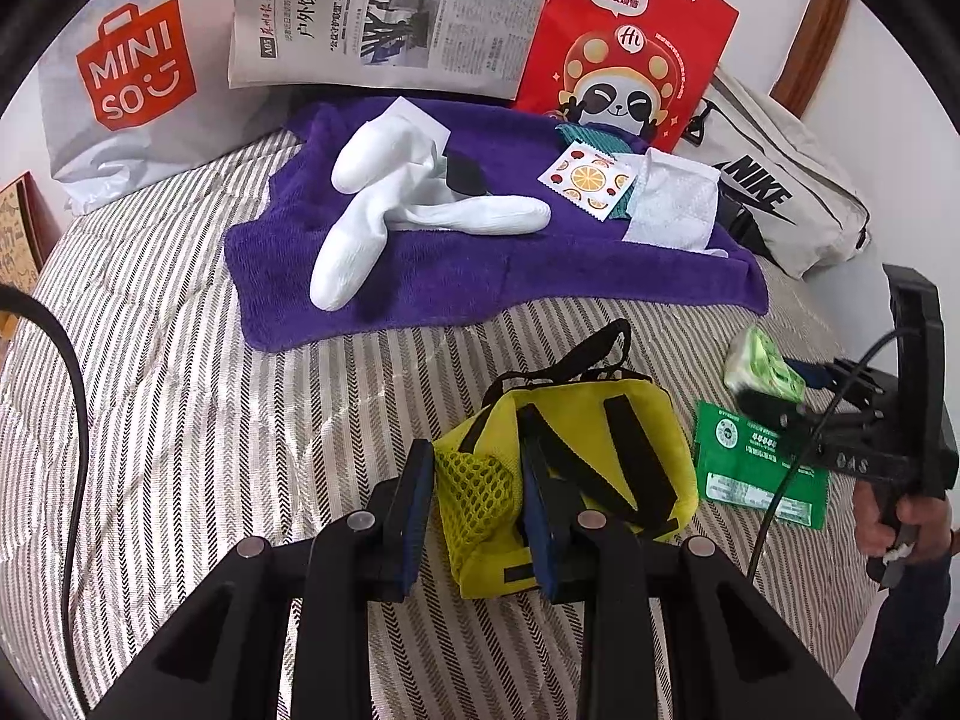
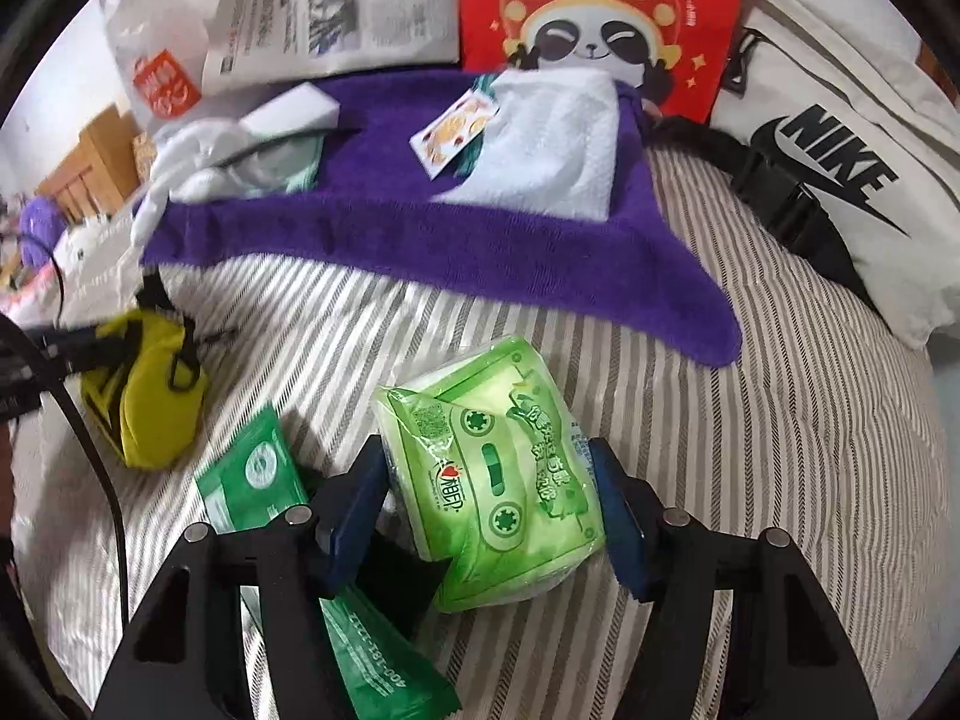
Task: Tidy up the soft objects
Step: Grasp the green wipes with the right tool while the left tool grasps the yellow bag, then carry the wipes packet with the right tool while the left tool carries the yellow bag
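Note:
My left gripper (image 1: 477, 516) is shut on the mesh corner of a yellow pouch (image 1: 600, 456) with black straps, which rests on the striped bed (image 1: 180, 396). My right gripper (image 2: 489, 510) is shut on a light green tissue pack (image 2: 498, 468) and holds it just above the bed; it also shows in the left wrist view (image 1: 762, 360). A dark green flat packet (image 2: 258, 480) lies under the right gripper's left finger. A purple towel (image 1: 480, 276) further back carries white socks (image 1: 384, 204), a fruit-print sachet (image 1: 588, 177) and a white cloth (image 1: 675, 204).
Along the back stand a Miniso bag (image 1: 132, 72), a newspaper (image 1: 384, 12) and a red panda bag (image 1: 630, 42). A white Nike bag (image 2: 840, 150) with a black strap lies at the right. A black cable (image 1: 78, 420) runs down the left.

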{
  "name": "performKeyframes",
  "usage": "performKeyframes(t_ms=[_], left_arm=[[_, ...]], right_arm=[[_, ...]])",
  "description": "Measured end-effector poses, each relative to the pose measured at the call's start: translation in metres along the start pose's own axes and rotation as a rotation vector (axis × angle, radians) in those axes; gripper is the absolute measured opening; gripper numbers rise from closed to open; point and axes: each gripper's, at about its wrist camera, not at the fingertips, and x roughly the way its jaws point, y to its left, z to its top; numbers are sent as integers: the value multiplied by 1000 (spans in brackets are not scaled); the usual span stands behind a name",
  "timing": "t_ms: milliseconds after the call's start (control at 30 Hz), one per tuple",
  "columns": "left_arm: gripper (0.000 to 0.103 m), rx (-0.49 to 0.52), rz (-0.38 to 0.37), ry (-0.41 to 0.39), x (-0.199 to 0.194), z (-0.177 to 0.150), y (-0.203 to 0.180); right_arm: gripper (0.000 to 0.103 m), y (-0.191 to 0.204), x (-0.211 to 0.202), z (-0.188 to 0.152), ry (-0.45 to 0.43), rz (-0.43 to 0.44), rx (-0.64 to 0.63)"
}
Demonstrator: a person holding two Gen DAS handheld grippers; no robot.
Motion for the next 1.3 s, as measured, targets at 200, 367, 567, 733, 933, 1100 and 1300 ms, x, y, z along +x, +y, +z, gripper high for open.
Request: performKeyframes(t_ms=[200,367,567,733,933,1100,1300], left_arm=[[27,-2,-4,3,-1,-1,1],[27,-11,-4,-11,-6,-1,1],[27,-22,-4,-22,-13,0,2],[27,-31,-13,-31,-20,2,3],[27,-32,-22,-34,-25,3,3],[27,-41,-24,-32,-27,1,2],[27,-38,-30,-49,-37,6,0]], right_arm=[[62,-24,-20,11,-76,-8,107],[62,-39,-31,17,-93,-30,156],[62,-31,-35,14,-81,-33,137],[62,-23,-36,13,-70,-24,123],[62,-16,-39,14,-79,-3,118],[62,-7,-44,17,-87,5,105],[62,2,-47,27,-95,20,85]])
